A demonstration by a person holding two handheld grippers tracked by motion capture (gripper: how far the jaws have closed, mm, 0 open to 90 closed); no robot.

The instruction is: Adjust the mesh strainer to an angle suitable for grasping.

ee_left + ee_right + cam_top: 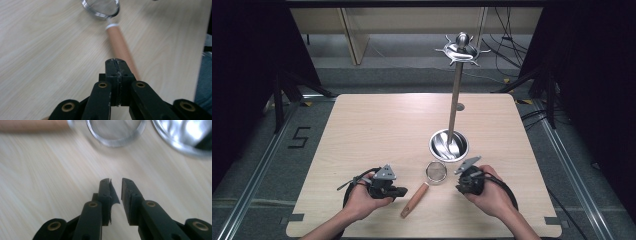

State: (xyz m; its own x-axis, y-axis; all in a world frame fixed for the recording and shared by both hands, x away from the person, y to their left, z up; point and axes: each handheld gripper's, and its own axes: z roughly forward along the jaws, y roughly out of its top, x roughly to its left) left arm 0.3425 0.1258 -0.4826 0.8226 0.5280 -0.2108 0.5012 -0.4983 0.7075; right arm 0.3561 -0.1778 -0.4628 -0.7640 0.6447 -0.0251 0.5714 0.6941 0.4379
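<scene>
Left tongs (116, 65): jaws pressed together, pinching nothing, tips low over the bench (377, 130) just short of the strainer's wooden handle (121, 47). In the high view these tongs (401, 191) sit at roughly 9 o'clock from the handle's lower end, near it but apart.

Right tongs (115, 182): jaws slightly spread, nothing between them, a scrap of loose pad lining hanging off one jaw. In the high view these tongs (460, 186) lie at about 4 o'clock from the strainer's mesh ring, near but not touching.

Strainer (427, 182): flat on the bench between the two hands, ring toward 1 o'clock, handle trailing toward 7 o'clock. The ring (116, 131) lies just ahead of the right tongs.

Beyond the ring at 12 o'clock stands a metal hanging rack (455, 90), its bowl-shaped base (448, 144) just clear of the strainer, with hooks at the crown.

Judgement: the step in hand is the approach to the strainer; no grasp is made. The next move calls for the left tongs to spread and straddle the handle before closing, or the right tongs to take the ring rim, then a lift toward the rack hooks.
</scene>
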